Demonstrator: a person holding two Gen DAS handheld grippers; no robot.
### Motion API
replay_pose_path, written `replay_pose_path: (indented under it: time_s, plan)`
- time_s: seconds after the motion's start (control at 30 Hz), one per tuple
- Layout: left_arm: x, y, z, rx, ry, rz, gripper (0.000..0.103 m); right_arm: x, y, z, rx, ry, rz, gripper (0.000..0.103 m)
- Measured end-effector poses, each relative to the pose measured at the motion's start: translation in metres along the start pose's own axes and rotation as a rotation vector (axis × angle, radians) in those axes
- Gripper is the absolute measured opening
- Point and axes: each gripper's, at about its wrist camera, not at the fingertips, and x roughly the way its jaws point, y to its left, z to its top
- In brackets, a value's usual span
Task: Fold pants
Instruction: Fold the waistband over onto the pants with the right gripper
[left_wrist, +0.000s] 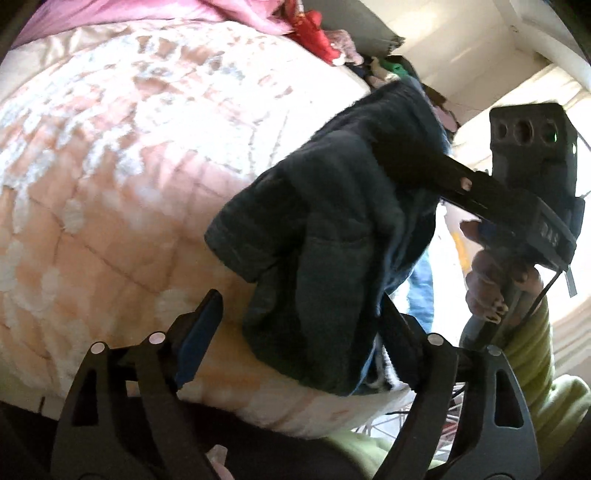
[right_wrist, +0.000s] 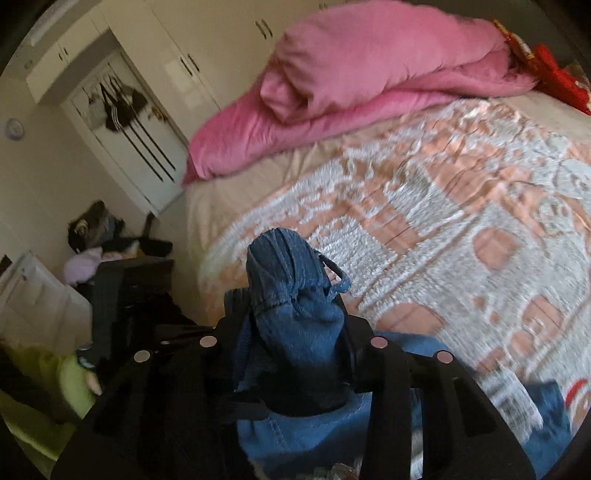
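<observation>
While I stand at the bed: both my grippers are at the jeans (right_wrist: 295, 295).
Right gripper (right_wrist: 291, 314): pinching bunched denim.
Left gripper (left_wrist: 299, 332): spread, jeans between fingers.
Jeans: lifted above patterned bedspread (right_wrist: 443, 221).

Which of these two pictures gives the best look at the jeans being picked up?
The right wrist view: the jeans sit bunched between the right gripper, lit well enough to show blue denim and stitching. The left wrist view shows more of the jeans hanging over the bedspread, but backlit and dark.
</observation>
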Motion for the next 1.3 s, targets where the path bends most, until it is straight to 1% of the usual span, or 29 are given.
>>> replay_pose_path:
  time_s: [0.07, 0.13, 0.17, 0.2, 0.23, 0.33, 0.37, 0.4, 0.43, 0.47, 0.5, 0.53, 0.57, 0.67, 0.7, 0.73, 0.8, 0.87, 0.93, 1.03, 1.07, 1.1, 1.13, 1.17, 1.2, 1.23, 1.27, 1.3]
  plan:
    - [0.004, -0.014, 0.001, 0.020, 0.013, -0.051, 0.076, -0.018, -0.001, -0.006, 0.000, -0.030, -0.001, 0.038]
    - [0.010, -0.028, 0.001, 0.047, 0.027, -0.083, 0.072, -0.034, -0.003, -0.014, 0.003, -0.052, -0.006, 0.038]
    - [0.012, -0.036, 0.000, 0.068, 0.031, -0.084, 0.068, -0.041, -0.004, -0.017, 0.005, -0.063, -0.015, 0.038]
    - [0.015, -0.045, -0.001, 0.090, 0.036, -0.086, 0.053, -0.046, -0.005, -0.020, 0.011, -0.071, -0.021, 0.038]
    - [0.016, -0.052, -0.003, 0.103, 0.040, -0.089, 0.048, -0.053, -0.008, -0.024, 0.019, -0.083, -0.026, 0.038]
    - [0.021, -0.075, -0.007, 0.152, 0.045, -0.103, 0.048, -0.073, -0.014, -0.035, 0.037, -0.120, -0.045, 0.041]
    - [0.024, -0.080, -0.006, 0.161, 0.044, -0.102, 0.048, -0.079, -0.016, -0.040, 0.045, -0.129, -0.051, 0.047]
    - [0.027, -0.085, -0.007, 0.174, 0.043, -0.097, 0.048, -0.085, -0.019, -0.044, 0.057, -0.137, -0.070, 0.057]
    - [0.028, -0.090, -0.009, 0.196, 0.038, -0.087, 0.048, -0.093, -0.022, -0.050, 0.076, -0.150, -0.093, 0.063]
    - [0.031, -0.096, -0.011, 0.216, 0.038, -0.083, 0.048, -0.098, -0.025, -0.056, 0.093, -0.163, -0.107, 0.070]
    - [0.035, -0.101, -0.015, 0.234, 0.047, -0.087, 0.048, -0.108, -0.029, -0.066, 0.123, -0.186, -0.136, 0.075]
    - [0.038, -0.105, -0.019, 0.245, 0.054, -0.089, 0.048, -0.115, -0.031, -0.073, 0.139, -0.200, -0.155, 0.077]
    - [0.043, -0.109, -0.024, 0.260, 0.068, -0.090, 0.048, -0.125, -0.035, -0.086, 0.169, -0.219, -0.194, 0.080]
    - [0.055, -0.118, -0.036, 0.299, 0.107, -0.094, 0.048, -0.139, -0.041, -0.116, 0.245, -0.244, -0.256, 0.088]
    - [0.058, -0.122, -0.040, 0.313, 0.119, -0.098, 0.048, -0.144, -0.045, -0.130, 0.286, -0.253, -0.277, 0.090]
    - [0.061, -0.126, -0.042, 0.322, 0.127, -0.100, 0.051, -0.147, -0.048, -0.143, 0.331, -0.258, -0.291, 0.091]
    - [0.068, -0.133, -0.050, 0.357, 0.145, -0.085, 0.054, -0.149, -0.053, -0.161, 0.387, -0.262, -0.300, 0.095]
    - [0.076, -0.135, -0.051, 0.377, 0.155, -0.068, 0.056, -0.150, -0.055, -0.173, 0.419, -0.264, -0.302, 0.096]
    - [0.079, -0.137, -0.054, 0.388, 0.158, -0.055, 0.056, -0.147, -0.055, -0.178, 0.433, -0.256, -0.299, 0.096]
    - [0.084, -0.140, -0.051, 0.392, 0.156, -0.047, 0.056, -0.133, -0.056, -0.171, 0.430, -0.229, -0.294, 0.098]
    - [0.083, -0.142, -0.054, 0.394, 0.155, -0.043, 0.056, -0.123, -0.057, -0.167, 0.427, -0.203, -0.299, 0.098]
    - [0.083, -0.143, -0.056, 0.400, 0.154, -0.037, 0.056, -0.118, -0.058, -0.165, 0.422, -0.185, -0.303, 0.096]
    - [0.084, -0.144, -0.056, 0.405, 0.153, -0.032, 0.057, -0.109, -0.059, -0.161, 0.410, -0.163, -0.306, 0.086]
    - [0.082, -0.145, -0.058, 0.409, 0.154, -0.031, 0.058, -0.103, -0.057, -0.158, 0.394, -0.148, -0.311, 0.053]
    - [0.083, -0.146, -0.059, 0.413, 0.157, -0.033, 0.062, -0.097, -0.051, -0.154, 0.358, -0.137, -0.302, 0.044]
    - [0.081, -0.144, -0.060, 0.413, 0.158, -0.037, 0.064, -0.098, -0.046, -0.153, 0.338, -0.154, -0.268, 0.037]
    - [0.081, -0.144, -0.061, 0.415, 0.158, -0.039, 0.064, -0.100, -0.041, -0.151, 0.322, -0.176, -0.236, 0.034]
    - [0.082, -0.145, -0.061, 0.419, 0.157, -0.036, 0.064, -0.106, -0.034, -0.150, 0.300, -0.200, -0.226, 0.034]
